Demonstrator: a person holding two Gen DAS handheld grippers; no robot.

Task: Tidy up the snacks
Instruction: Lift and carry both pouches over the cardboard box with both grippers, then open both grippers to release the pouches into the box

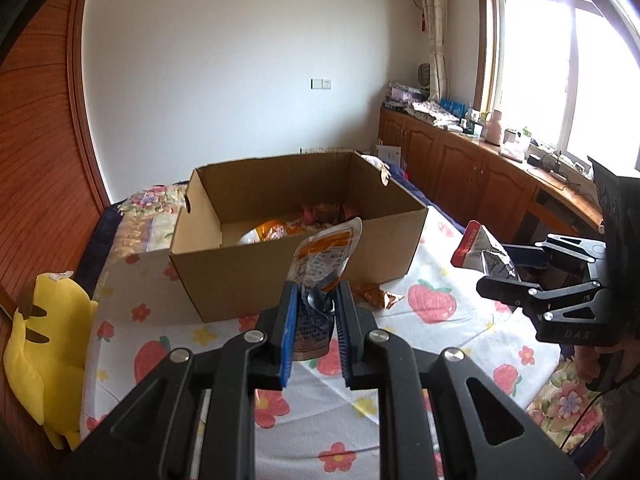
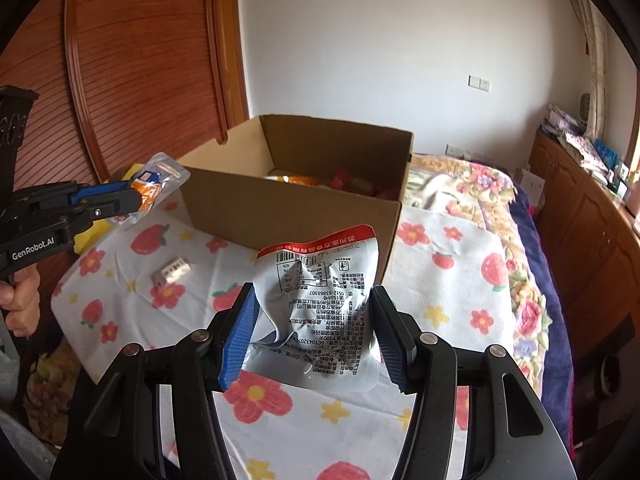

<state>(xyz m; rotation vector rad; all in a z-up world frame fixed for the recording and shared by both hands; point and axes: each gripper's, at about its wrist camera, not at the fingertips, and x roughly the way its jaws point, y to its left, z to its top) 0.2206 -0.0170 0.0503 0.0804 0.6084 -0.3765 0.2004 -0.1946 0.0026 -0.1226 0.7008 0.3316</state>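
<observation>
My left gripper [image 1: 316, 292] is shut on the lower end of an orange and silver snack pouch [image 1: 324, 256], held up in front of the open cardboard box [image 1: 256, 276]. In the right wrist view the same gripper [image 2: 138, 196] and pouch [image 2: 160, 178] hang left of the box [image 2: 288, 216]. My right gripper [image 2: 314, 300] is shut on a crumpled silver packet with a red top strip [image 2: 316, 280], lifted above the sheet near the box's front corner. From the left wrist view that gripper [image 1: 504, 276] and packet [image 1: 478, 250] are right of the box. Several snacks [image 1: 276, 232] lie inside the box.
The box stands on a bed with a strawberry and flower sheet [image 1: 440, 312]. A small brown wrapper [image 1: 376, 296] lies by the box's front, and a small white object [image 2: 172, 272] sits on the sheet. A yellow plush toy [image 1: 44, 344] lies at the left edge. Wooden cabinets [image 1: 460, 160] run under the window.
</observation>
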